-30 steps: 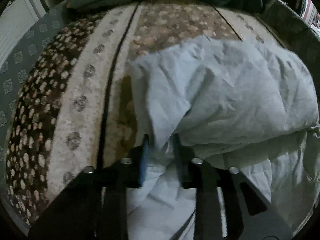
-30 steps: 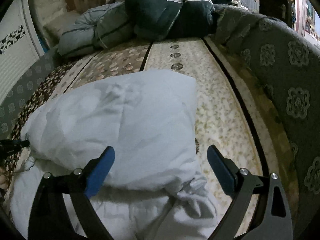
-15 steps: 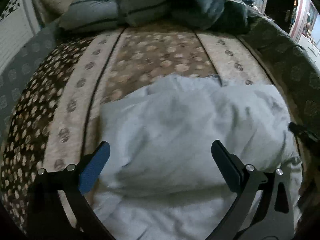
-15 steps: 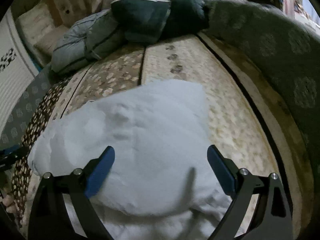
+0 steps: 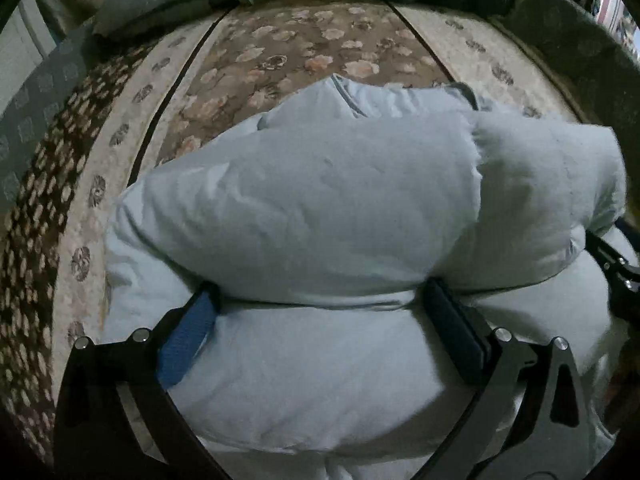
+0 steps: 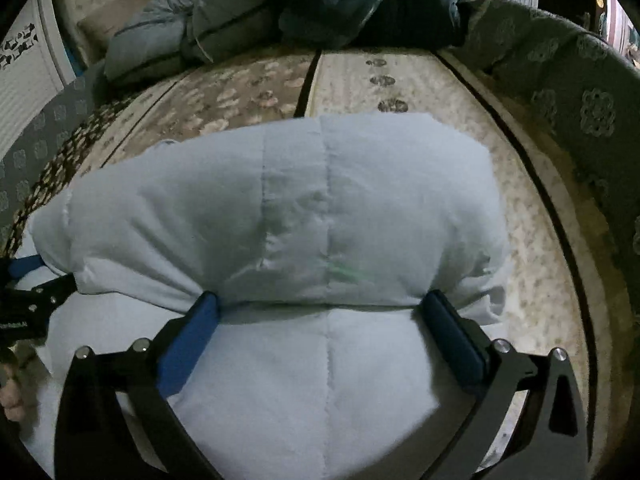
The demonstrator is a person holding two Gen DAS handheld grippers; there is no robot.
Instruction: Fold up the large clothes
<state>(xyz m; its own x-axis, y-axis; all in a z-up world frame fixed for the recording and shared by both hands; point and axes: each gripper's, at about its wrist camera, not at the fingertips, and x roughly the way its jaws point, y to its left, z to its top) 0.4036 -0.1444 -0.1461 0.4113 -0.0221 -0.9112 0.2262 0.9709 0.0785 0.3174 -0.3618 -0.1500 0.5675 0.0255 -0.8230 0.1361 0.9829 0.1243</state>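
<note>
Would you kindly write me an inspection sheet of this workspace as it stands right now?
Surface: patterned bedspread, brown floral and cream stripes.
Job's things: pale blue padded jacket, puffy, its far part doubled back over the near part.
Clutter: grey and dark padded garments heaped at the far end.
Grippers: left gripper and right gripper both wide open, jaws just opened, fingertips at the fold crease, no pinch seen.
Cables: nothing seen.
Surroundings: grey patterned blanket along the edge; white louvred panel.
</note>
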